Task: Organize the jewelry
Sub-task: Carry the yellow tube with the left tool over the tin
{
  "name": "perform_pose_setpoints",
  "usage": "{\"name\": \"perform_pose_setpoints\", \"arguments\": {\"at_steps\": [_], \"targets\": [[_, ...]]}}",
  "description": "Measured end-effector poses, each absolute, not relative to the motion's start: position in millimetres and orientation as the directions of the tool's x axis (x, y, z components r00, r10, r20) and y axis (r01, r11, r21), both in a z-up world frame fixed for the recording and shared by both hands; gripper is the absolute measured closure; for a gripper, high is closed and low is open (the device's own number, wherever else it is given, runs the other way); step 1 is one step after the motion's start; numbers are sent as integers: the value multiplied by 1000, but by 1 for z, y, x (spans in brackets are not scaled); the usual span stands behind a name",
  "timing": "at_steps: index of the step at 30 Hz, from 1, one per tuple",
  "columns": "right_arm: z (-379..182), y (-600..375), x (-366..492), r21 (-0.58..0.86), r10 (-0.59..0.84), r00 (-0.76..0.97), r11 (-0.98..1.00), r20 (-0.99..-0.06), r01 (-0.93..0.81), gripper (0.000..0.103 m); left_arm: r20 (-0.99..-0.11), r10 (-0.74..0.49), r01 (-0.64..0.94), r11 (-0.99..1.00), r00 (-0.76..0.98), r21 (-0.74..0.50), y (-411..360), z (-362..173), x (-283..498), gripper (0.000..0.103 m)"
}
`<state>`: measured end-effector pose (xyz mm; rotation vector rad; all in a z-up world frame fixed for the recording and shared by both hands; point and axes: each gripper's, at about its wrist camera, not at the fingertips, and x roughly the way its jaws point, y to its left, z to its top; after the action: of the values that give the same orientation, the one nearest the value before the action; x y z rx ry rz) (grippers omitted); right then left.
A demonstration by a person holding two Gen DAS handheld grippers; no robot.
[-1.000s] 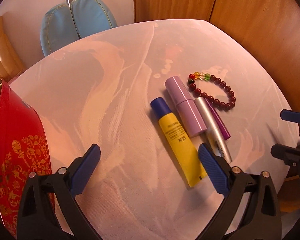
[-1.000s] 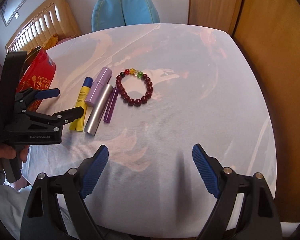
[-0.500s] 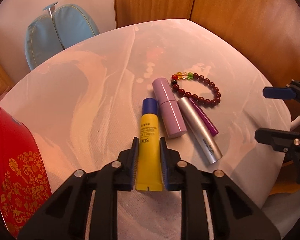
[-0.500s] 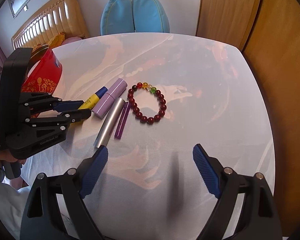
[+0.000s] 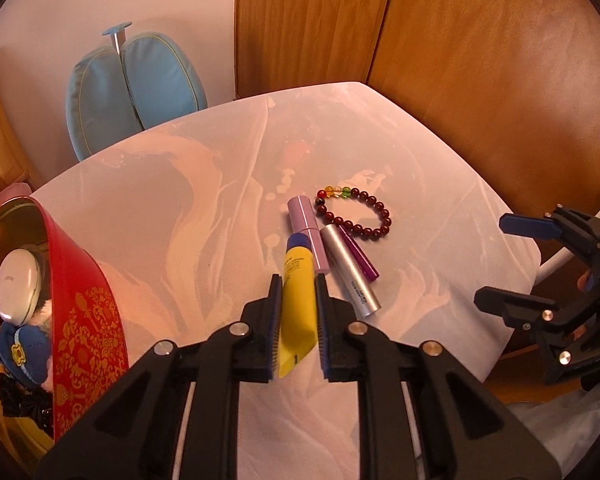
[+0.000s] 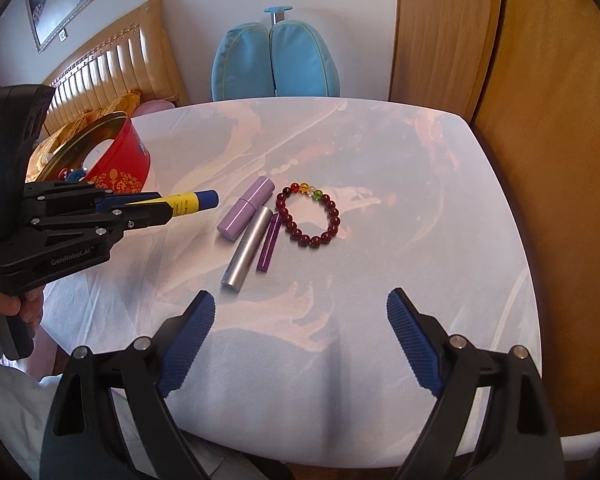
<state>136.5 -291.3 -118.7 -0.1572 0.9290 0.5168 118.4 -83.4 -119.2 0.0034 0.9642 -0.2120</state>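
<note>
A yellow tube (image 5: 298, 300) with a blue cap sits between the jaws of my left gripper (image 5: 297, 280), which are closing on it; the pads press its sides. In the right wrist view the yellow tube (image 6: 188, 203) hangs above the cloth, cap pointing right. A dark red bead bracelet (image 6: 308, 216) lies mid-table beside a lilac tube (image 6: 246, 208), a silver tube (image 6: 246, 250) and a thin purple stick (image 6: 270, 248). My right gripper (image 6: 300, 312) stands open and empty, nearer the front edge than these.
A red tin (image 5: 88, 312) with gold patterns stands at the table's left, holding a white compact (image 5: 18, 284) and small items. A blue chair back (image 6: 276, 60) is behind the white-clothed table (image 6: 380, 160). Wooden panels stand to the right.
My left gripper went from wide open to shut around the yellow tube, then lifted it off the cloth. My right gripper rose slightly and stayed open.
</note>
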Motion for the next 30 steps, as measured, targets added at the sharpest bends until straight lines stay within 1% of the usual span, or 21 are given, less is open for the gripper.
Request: {"name": "perform_pose_setpoints", "arguments": {"at_steps": [6, 11, 17, 20, 24, 27, 30], "targets": [[-129, -286, 117, 162, 408, 439, 853, -801, -496, 14, -821, -137, 150, 987, 554, -63, -78, -103, 87, 87], [-117, -271, 109, 136, 408, 466, 847, -785, -514, 14, -789, -120, 128, 990, 603, -53, -55, -84, 73, 87], [-102, -234, 115, 98, 379, 512, 864, -771, -493, 13, -743, -118, 98, 993, 659, -71, 5, -68, 75, 87], [-94, -195, 120, 100, 382, 515, 864, -768, -493, 13, -736, -102, 77, 995, 669, -67, 47, -64, 73, 87], [-78, -124, 119, 50, 406, 518, 820, -753, -569, 13, -724, -58, 30, 998, 687, -51, 117, -59, 64, 87], [-72, -61, 124, 33, 431, 497, 779, -753, -626, 12, -739, -8, -2, 1000, 673, -13, 168, -65, 65, 87], [-75, -1, 123, 1, 452, 469, 721, -759, -693, 12, -762, 15, -4, 1000, 648, 16, 208, -77, 72, 87]]}}
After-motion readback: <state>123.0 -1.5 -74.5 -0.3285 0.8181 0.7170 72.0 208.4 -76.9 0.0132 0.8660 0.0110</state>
